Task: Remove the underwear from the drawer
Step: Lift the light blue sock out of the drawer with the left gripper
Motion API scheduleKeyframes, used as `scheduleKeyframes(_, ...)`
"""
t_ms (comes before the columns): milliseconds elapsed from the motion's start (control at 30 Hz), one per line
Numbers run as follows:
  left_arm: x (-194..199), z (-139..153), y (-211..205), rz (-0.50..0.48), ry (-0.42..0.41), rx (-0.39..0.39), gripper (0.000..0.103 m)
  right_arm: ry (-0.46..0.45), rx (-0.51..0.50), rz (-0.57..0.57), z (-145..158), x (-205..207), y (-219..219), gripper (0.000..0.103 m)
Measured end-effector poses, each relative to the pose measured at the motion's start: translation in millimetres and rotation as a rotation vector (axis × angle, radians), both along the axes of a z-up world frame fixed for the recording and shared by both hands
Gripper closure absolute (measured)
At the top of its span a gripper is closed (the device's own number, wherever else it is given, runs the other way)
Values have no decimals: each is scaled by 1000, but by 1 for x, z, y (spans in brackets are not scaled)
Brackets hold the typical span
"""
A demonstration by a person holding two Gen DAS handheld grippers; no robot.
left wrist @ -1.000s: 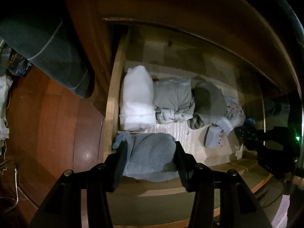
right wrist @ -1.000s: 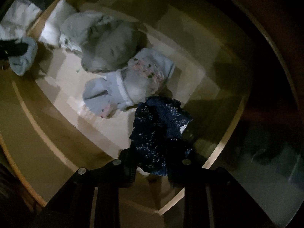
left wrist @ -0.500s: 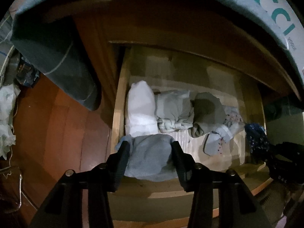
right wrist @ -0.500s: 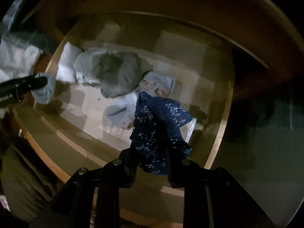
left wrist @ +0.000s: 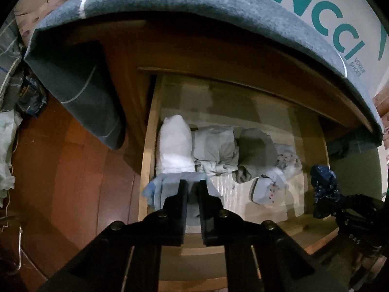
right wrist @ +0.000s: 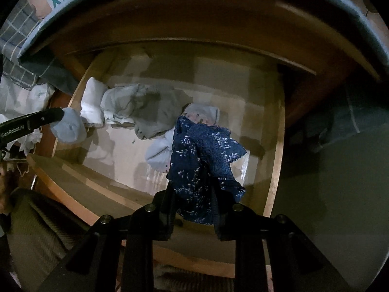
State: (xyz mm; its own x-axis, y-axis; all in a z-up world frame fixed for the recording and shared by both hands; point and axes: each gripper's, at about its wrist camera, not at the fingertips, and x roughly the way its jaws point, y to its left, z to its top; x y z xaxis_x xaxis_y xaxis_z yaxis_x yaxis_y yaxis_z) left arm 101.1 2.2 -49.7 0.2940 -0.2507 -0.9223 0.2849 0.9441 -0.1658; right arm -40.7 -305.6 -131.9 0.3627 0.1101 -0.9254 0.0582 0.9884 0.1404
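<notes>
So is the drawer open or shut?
Open. The drawer is pulled out from under the cabinet top, and the folded clothes lying inside show.

Open wooden drawer [left wrist: 148, 150], pale lined bottom [left wrist: 233, 189] showing bare toward the front. Along the middle, a row of folded garments, touching: white roll [left wrist: 175, 146] against the left wall, then pale grey bundle [left wrist: 214, 148], darker grey bundle [left wrist: 257, 153], then a light floral piece [left wrist: 287, 163] with a pale blue fold [left wrist: 261, 191] just in front of it. Back part of the bottom bare, in shadow. Outside, reddish wood floor [left wrist: 73, 170] to the left, with white cloth [left wrist: 7, 146] and dark clutter [left wrist: 31, 95] at its edge.
</notes>
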Motion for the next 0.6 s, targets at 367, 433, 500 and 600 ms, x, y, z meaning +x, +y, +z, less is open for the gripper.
scheduleKeyframes(367, 4, -1, -3, -8, 20, -5, 100, 18, 9, 11, 2, 0, 0, 81)
scheduleKeyframes(433, 4, 1, -5, -9, 19, 3, 100, 24, 11, 17, 0, 0, 2, 81)
scheduleKeyframes(500, 6, -4, -9, -26, 58, 15, 99, 25, 17, 17, 0, 0, 3, 81)
scheduleKeyframes(600, 8, -17, -16, -52, 107, 55, 96, 28, 26, 16, -1, -1, 3, 80)
